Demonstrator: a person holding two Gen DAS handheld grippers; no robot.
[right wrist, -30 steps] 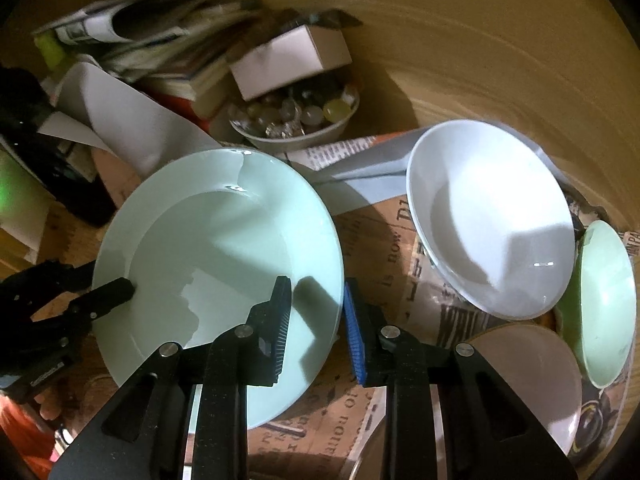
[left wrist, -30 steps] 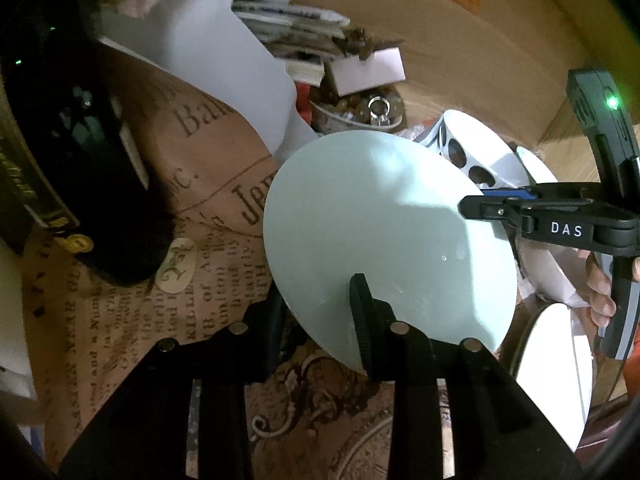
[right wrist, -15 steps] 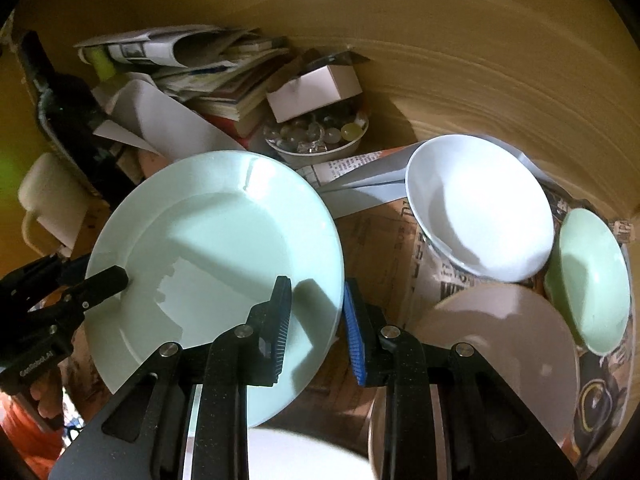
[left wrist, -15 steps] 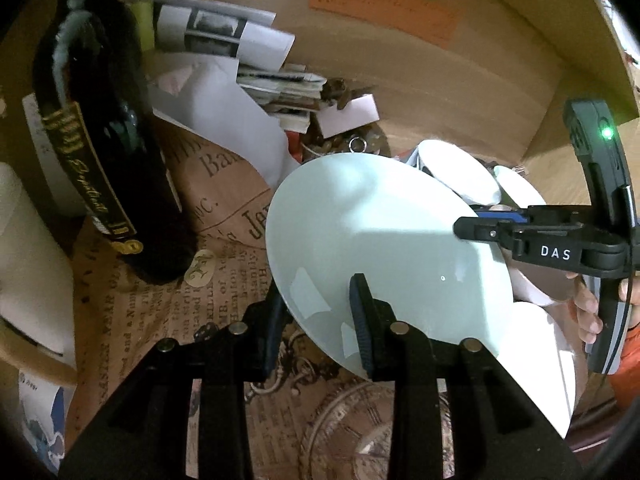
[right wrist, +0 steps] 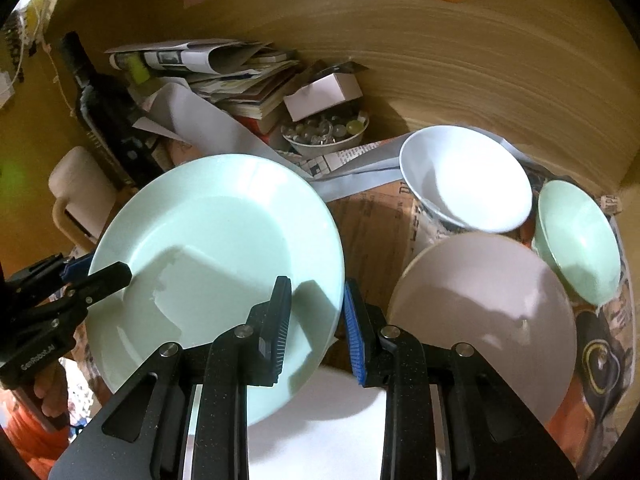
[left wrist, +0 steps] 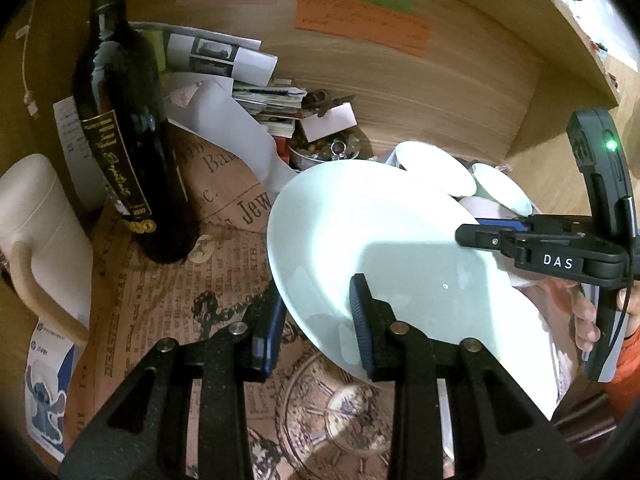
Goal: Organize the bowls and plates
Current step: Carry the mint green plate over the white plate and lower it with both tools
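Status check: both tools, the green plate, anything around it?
Left tool and right tool both clamped on green plate's rim, opposite sides. Plate tilted, off the table. Pink plate, white bowl to its right; bottle left.

A pale wooden wall [right wrist: 460, 72] is curving round the far side, with coloured paper notes [left wrist: 360, 26] sticking to it. Printed newspaper [left wrist: 168, 304] is covering the table, and warm light is falling from above.

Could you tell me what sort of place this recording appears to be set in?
Probably a cluttered desk or shelf nook at home rather than a kitchen: wooden walls with sticky notes, a pile of books and papers, a dark wine bottle, and vintage newspaper-print paper under the bowls.
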